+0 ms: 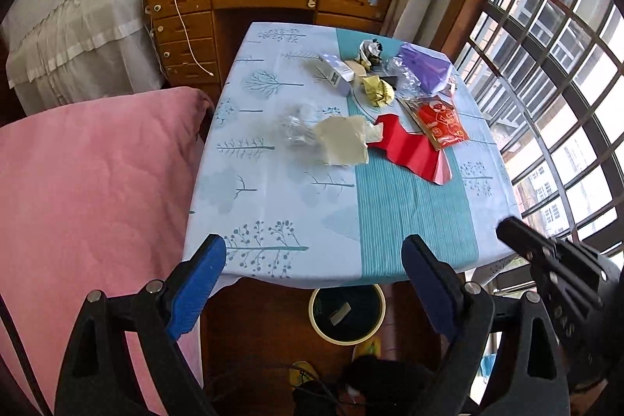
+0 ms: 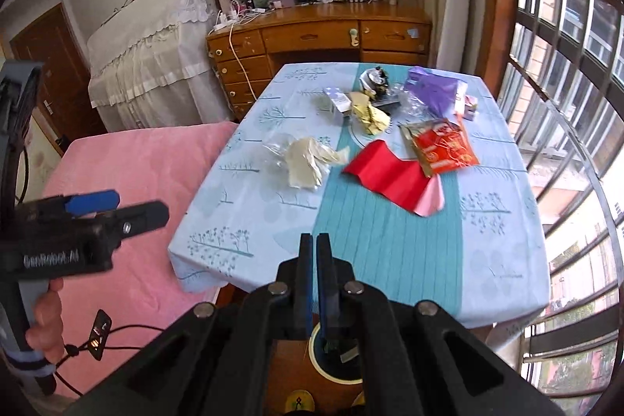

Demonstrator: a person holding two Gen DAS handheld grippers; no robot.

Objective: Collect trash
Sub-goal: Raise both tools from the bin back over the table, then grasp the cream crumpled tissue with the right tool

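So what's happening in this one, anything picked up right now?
A person holds a gripper in each hand over the near edge of the table. The left gripper is open and empty; the right gripper is shut with nothing visible between its fingers. Trash sits on the cloth: a red sheet, a red snack packet, a cream wrapper, a purple bag. A bin stands on the floor below the table edge, with a scrap inside.

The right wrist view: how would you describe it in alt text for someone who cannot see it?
A table in a pale blue tree-print cloth holds scattered trash: red paper, a red snack packet, cream wrappers. Below, the right gripper has its fingers shut above a bin; the left gripper shows at left.
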